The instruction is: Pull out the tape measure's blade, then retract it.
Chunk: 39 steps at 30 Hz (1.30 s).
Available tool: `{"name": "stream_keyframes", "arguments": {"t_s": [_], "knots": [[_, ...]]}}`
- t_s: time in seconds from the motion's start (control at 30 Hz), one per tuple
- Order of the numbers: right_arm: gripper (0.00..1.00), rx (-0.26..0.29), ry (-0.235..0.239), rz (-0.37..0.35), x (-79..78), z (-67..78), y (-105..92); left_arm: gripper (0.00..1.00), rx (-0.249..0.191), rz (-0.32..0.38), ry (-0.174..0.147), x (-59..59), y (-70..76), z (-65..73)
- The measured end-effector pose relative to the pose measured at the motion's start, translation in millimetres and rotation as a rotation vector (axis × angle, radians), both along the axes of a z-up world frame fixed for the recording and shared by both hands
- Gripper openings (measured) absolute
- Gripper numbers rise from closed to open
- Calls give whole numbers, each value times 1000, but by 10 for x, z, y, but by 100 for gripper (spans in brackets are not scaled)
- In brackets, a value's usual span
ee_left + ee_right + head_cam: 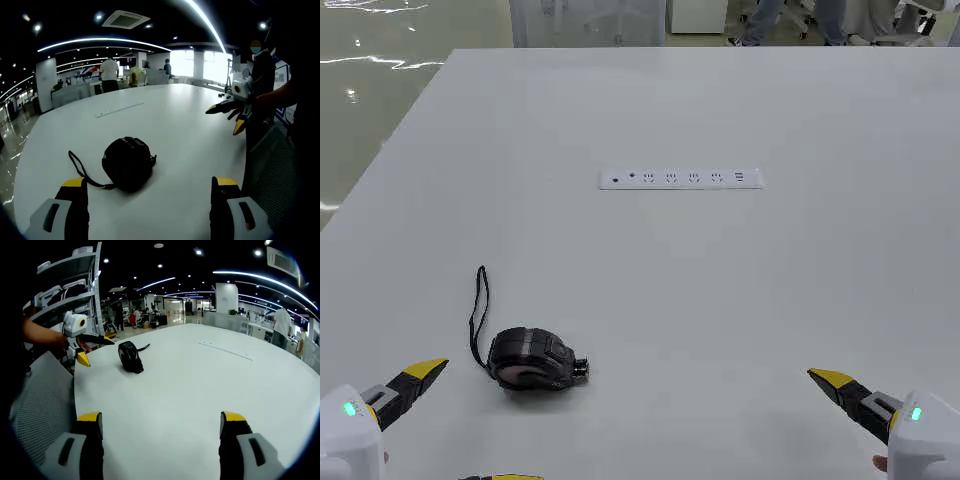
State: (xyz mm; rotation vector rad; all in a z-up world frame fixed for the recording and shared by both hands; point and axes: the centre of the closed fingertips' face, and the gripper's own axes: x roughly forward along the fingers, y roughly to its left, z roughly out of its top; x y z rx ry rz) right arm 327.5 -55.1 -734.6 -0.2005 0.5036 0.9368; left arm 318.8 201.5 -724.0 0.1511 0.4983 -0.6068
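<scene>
**— What's on the left?**
— The left hand-held gripper (485, 420), yellow-tipped jaws spread wide and holding nothing, hovers low over the white bench (740, 300). The tape measure (530, 358) sits near it, just ahead of its jaws.

**— And the tape measure itself?**
— A black, rounded case on the near left of the bench, no blade drawn out. Its wrist strap (478, 305) trails away behind it. A small nub at its right end looks to be the blade's hook (582, 368), facing the other gripper's side.

**— How will it handle?**
— Hard-shelled and compact, I'd guess, with some heft. The ribbed shell should give the jaws purchase, though the curved edge could roll or squirt out of a loose pinch. The sensible hold is across the case's two flat faces, leaving the hook end free. The blade is probably thin and springy, so it would want a firm nip right at the hook. It will likely snap back fast once let go.

**— Beyond it?**
— A white power strip (680, 178) farther up the bench, well apart from everything else.

**— And the right?**
— The right hand-held gripper (160, 416), jaws equally wide and empty, hangs well apart from the tape measure.
</scene>
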Motion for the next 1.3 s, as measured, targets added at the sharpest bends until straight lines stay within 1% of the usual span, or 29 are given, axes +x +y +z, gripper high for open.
{"name": "stream_keyframes", "arguments": {"t_s": [0.5, 0.67, 0.8, 1.03, 1.3], "knots": [[99, -2, 0, 2, 4, 0, -7, 100, 2, -5, -2, 15, 7, -11], [99, -16, 7, 18, 0, -23, 0, 99, 8, -14, 1, 25, -1, -27], [99, -23, 4, 26, 19, -24, -3, 99, 13, -24, 5, 37, -1, -37], [98, -38, -3, 47, 78, -29, 3, 97, 31, -45, 9, 96, 27, -47], [97, -54, 1, 77, 148, -57, 35, 95, 52, -81, 19, 167, -6, -72]]}}
